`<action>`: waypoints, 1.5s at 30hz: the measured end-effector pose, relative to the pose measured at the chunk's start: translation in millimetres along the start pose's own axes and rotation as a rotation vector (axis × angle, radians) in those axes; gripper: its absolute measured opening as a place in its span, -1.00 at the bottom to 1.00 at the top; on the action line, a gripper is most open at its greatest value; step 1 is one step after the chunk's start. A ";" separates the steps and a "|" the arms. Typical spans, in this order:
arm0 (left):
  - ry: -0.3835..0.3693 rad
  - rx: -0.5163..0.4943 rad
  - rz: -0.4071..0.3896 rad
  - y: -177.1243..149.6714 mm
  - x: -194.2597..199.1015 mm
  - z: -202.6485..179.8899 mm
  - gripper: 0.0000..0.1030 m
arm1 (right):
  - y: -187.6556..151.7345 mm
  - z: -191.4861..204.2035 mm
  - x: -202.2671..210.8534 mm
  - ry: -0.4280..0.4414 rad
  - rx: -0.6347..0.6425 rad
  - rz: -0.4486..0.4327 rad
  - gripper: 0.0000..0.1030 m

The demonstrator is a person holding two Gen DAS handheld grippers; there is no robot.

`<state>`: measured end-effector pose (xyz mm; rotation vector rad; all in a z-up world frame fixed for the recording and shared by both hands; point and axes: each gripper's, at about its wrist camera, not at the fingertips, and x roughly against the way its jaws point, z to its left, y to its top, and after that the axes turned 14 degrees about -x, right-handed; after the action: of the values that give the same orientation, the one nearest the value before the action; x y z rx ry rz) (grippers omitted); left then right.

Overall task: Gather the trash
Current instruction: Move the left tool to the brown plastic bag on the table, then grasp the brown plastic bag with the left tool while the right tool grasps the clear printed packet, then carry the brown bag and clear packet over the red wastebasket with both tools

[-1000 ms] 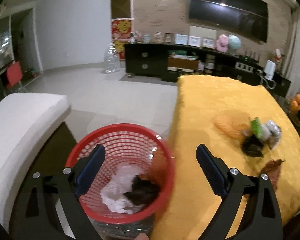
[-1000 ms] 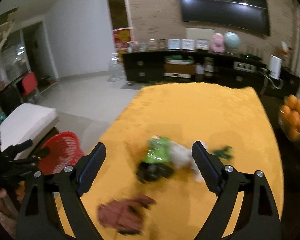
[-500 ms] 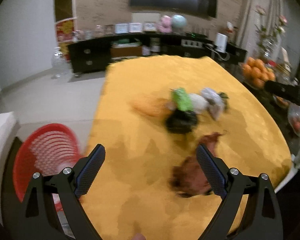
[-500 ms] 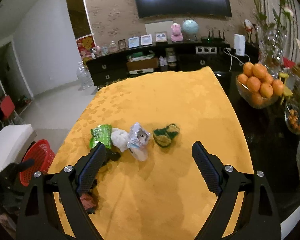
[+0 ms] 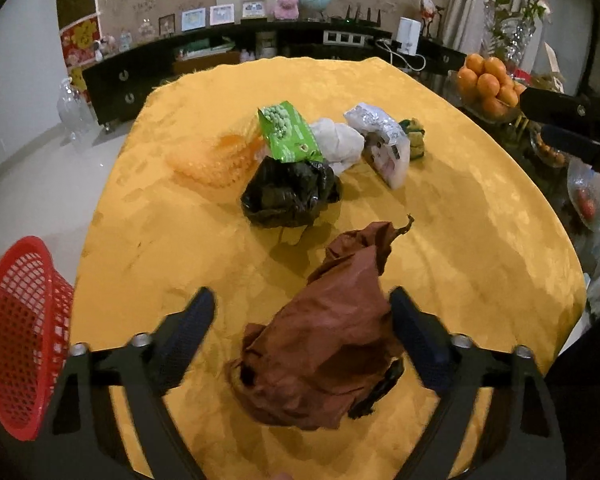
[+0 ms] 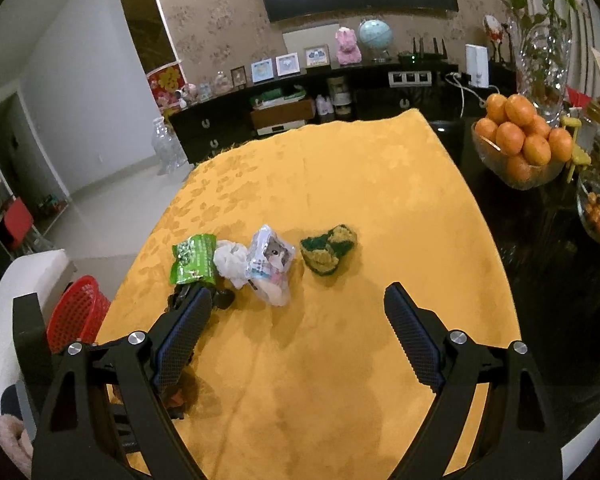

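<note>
left gripper [image 5: 302, 320] jaws, just closing, straddle brown bag [image 5: 324, 344]; red basket [image 5: 16, 336] beside the table.

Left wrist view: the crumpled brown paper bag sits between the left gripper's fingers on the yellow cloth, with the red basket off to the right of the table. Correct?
Not quite. The red basket is off to the left of the table, not the right, as the left wrist view shows. The rest holds: the crumpled brown paper bag sits between the fingers of the left gripper on the yellow cloth.
</note>
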<state>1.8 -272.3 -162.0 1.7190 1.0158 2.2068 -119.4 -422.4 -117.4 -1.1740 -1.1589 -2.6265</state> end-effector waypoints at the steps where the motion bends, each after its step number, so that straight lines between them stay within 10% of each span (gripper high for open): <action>1: -0.013 0.004 0.003 -0.1 -1.5 0.6 0.32 | -1.1 1.3 -1.6 -0.004 0.004 0.003 0.66; 7: -0.059 0.015 -0.026 -2.2 0.6 3.5 -0.14 | -5.5 6.1 -13.2 -0.029 0.022 0.024 0.66; 27: 0.088 0.227 -0.118 -27.8 58.8 92.6 -0.14 | 13.7 28.4 -89.3 -0.045 0.035 0.115 0.62; 36: 0.147 0.257 -0.097 -35.7 58.8 109.2 -0.14 | 16.9 29.5 -144.7 -0.050 0.060 0.213 -0.09; 45: 0.176 0.266 -0.103 -35.6 60.8 113.0 -0.14 | 14.6 22.0 -127.3 -0.009 0.015 0.183 -0.39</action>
<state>75.0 -168.2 -123.0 1.5460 1.4639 2.2734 -10.3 -450.4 -182.3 -1.2269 -1.0170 -2.4756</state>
